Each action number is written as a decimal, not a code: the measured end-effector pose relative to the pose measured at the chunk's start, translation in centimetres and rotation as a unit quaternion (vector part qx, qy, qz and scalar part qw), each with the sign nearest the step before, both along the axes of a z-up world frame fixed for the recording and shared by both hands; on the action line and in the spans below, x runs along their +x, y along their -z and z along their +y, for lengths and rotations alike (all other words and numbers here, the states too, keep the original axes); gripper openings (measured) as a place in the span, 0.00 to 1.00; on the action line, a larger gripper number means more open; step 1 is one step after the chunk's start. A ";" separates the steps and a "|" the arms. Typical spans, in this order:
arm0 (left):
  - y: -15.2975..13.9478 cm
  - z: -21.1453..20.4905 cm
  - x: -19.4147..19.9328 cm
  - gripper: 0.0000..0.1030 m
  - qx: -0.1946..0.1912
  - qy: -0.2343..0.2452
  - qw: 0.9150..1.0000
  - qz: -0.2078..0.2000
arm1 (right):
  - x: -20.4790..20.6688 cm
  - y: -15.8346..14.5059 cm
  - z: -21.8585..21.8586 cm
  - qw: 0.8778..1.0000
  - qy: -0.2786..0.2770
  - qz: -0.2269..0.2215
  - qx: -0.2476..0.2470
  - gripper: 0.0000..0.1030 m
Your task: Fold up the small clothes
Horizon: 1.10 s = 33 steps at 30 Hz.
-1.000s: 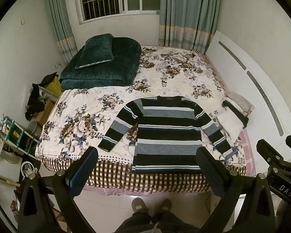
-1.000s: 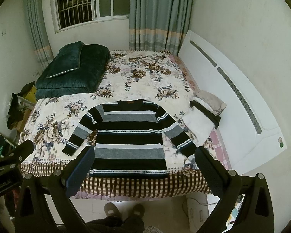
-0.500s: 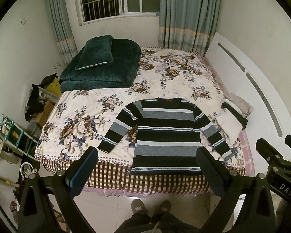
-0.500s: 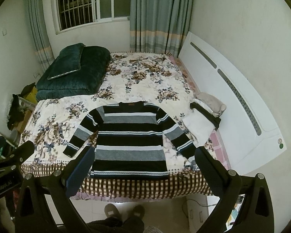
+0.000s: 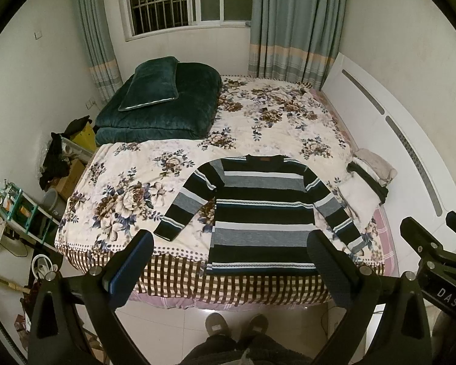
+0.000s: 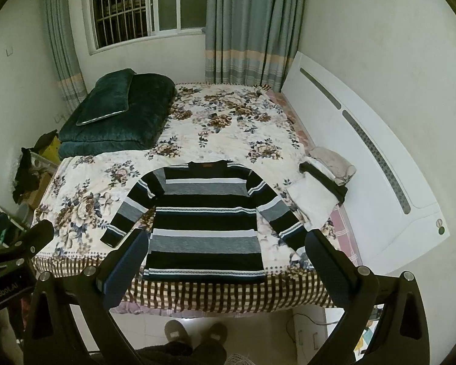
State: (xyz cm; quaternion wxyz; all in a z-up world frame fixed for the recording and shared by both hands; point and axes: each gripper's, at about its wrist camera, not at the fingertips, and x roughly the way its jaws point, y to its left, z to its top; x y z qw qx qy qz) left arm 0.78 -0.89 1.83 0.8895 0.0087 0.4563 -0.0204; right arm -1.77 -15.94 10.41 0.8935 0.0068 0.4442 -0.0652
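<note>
A black, grey and white striped sweater (image 5: pixel 260 213) (image 6: pixel 205 216) lies flat on the flowered bedspread (image 5: pixel 130 188) (image 6: pixel 228 127), sleeves spread, hem at the near bed edge. My left gripper (image 5: pixel 228 252) hangs open well above and short of the hem, nothing between its fingers. My right gripper (image 6: pixel 225 252) is likewise open and empty, high over the near edge. Each gripper's body shows at the side of the other's view.
A dark green folded quilt with a pillow (image 5: pixel 161 103) (image 6: pixel 115 112) fills the far left of the bed. Small folded clothes (image 5: pixel 367 182) (image 6: pixel 322 185) lie at the right edge by the white headboard (image 6: pixel 364 158). Clutter and a shelf (image 5: pixel 18 210) stand left. A person's slippered feet (image 5: pixel 237 325) are on the tiled floor.
Both views have drifted slightly back and up from the bed, so the sweater sits a little lower and smaller. Both grippers stay open.
</note>
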 end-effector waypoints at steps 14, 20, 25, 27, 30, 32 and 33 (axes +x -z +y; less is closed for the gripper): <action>0.2 0.2 -0.3 1.00 -0.002 0.000 1.000 -0.002 | 0.1 -0.4 -0.1 1.000 0.001 -0.003 0.000 1.00; 0.0 0.2 -0.1 1.00 -0.003 0.000 1.000 -0.003 | 0.0 -0.3 -0.1 1.000 0.000 -0.003 0.001 1.00; 0.0 0.2 -0.1 1.00 -0.002 -0.001 1.000 -0.004 | 0.3 -1.6 0.1 1.000 0.000 -0.004 0.002 1.00; -0.1 0.1 -0.1 1.00 -0.003 -0.001 1.000 -0.003 | 0.1 -1.2 0.0 1.000 -0.001 -0.005 0.001 1.00; 0.1 0.3 -0.3 1.00 -0.003 0.000 1.000 -0.005 | 0.0 -1.0 0.0 1.000 -0.001 -0.005 0.001 1.00; 0.1 0.3 -0.3 1.00 -0.004 0.000 1.000 -0.004 | 0.0 -0.9 0.0 1.000 -0.001 -0.006 0.002 1.00; 0.0 0.2 -0.1 1.00 -0.005 0.000 1.000 -0.003 | 0.0 -0.9 0.0 1.000 0.000 -0.005 0.002 1.00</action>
